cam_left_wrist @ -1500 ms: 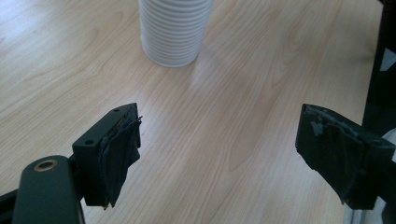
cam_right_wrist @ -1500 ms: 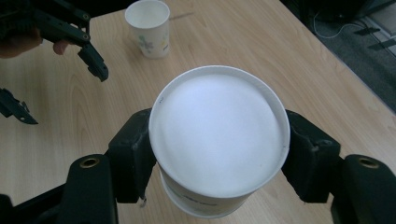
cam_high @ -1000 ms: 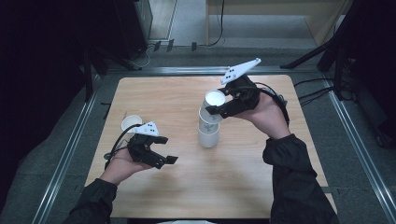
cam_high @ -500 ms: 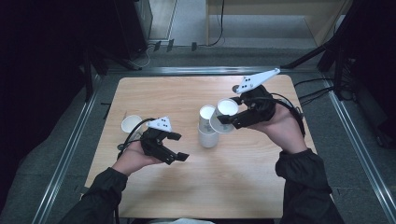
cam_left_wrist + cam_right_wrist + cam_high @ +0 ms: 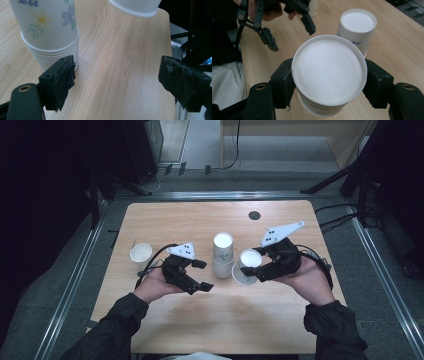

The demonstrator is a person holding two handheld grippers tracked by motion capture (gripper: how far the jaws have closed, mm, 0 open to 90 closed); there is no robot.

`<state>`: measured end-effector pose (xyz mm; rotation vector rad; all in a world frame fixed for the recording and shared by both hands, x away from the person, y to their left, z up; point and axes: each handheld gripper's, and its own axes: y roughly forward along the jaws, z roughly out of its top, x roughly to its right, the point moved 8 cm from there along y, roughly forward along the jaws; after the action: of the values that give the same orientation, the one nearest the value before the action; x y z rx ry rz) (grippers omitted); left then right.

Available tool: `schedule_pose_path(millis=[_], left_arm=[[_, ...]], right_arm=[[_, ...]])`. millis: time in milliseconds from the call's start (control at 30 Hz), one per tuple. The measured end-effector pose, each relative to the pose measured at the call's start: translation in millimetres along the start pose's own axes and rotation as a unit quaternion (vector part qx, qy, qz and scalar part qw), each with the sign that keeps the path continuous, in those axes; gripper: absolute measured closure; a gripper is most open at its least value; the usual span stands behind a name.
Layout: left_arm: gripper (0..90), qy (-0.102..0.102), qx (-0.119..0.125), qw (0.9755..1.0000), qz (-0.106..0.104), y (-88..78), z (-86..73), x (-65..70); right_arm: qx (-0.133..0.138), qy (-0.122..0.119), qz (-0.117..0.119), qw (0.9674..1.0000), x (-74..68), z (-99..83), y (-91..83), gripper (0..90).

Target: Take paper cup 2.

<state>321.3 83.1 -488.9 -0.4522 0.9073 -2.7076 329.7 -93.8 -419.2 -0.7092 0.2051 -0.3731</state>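
A stack of upturned flowered paper cups (image 5: 223,255) (image 5: 47,30) (image 5: 358,27) stands mid-table. My right gripper (image 5: 251,266) (image 5: 328,80) is shut on a single white paper cup (image 5: 247,261) (image 5: 328,75), bottom up, its sides pinched by both pads. That cup (image 5: 133,6) hangs low just right of the stack. My left gripper (image 5: 202,276) (image 5: 122,85) (image 5: 291,36) is open and holds nothing. It hovers just left of the stack, one pad close to the stack's rims.
Another white cup (image 5: 141,253) stands alone on the wooden table (image 5: 165,222) to the left of my left hand. A dark round hole (image 5: 254,215) sits near the far edge. Metal rails run along the table's sides.
The right gripper has carried the single cup off the top of the stack, down and to its right. The left gripper has slid right, closer to the stack.
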Motion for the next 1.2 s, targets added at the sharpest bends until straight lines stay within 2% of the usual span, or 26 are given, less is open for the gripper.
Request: schedule_pose_path(millis=[133,267,333,367,467,567,767,833,1000,1200], left_arm=[[14.1,0.009,-0.003,0.9999,-0.006,3.4,-1.5,4.2],[14.6,-0.005,0.005,0.9998,-0.017,3.7,-3.1,5.6],[14.6,-0.005,-0.001,0.9998,-0.017,4.9,-6.3,6.1],[14.6,0.001,-0.004,0.9999,-0.014,5.5,-7.8,6.4],[14.6,-0.003,0.002,0.9998,-0.018,5.3,-9.1,7.9],[14.5,-0.002,0.004,0.9998,-0.018,4.2,-11.7,9.7],[14.5,-0.009,-0.004,0.9997,-0.02,7.5,-19.1,11.3],[14.5,-0.004,-0.006,0.9997,-0.021,8.8,-20.8,12.9],[14.5,0.003,0.006,0.9996,-0.026,9.6,-21.8,16.5],[14.4,0.006,0.009,0.9995,-0.029,12.4,-24.0,17.1]], right_arm=[[-0.004,-0.008,0.013,0.9999,-7.6,-12.5,12.4,34.1],[-0.018,-0.004,0.034,0.9993,-14.6,-27.3,29.6,34.1],[-0.023,-0.001,0.04,0.9989,-17.6,-33.8,38.1,34.2],[-0.024,-0.004,0.044,0.9987,-18.4,-36.0,40.9,34.2],[-0.014,0.0,0.055,0.9984,-23.4,-43.3,51.1,34.3],[-0.014,-0.011,0.059,0.9981,-28.9,-49.1,57.6,34.3],[-0.015,-0.027,0.075,0.9967,-34.2,-50.8,66.0,34.3],[-0.015,-0.033,0.079,0.9962,-34.4,-50.7,69.1,34.3],[-0.009,-0.034,0.092,0.9951,-37.5,-47.3,74.7,34.3],[0.01,-0.038,0.109,0.9933,-42.1,-40.9,75.4,34.4]])
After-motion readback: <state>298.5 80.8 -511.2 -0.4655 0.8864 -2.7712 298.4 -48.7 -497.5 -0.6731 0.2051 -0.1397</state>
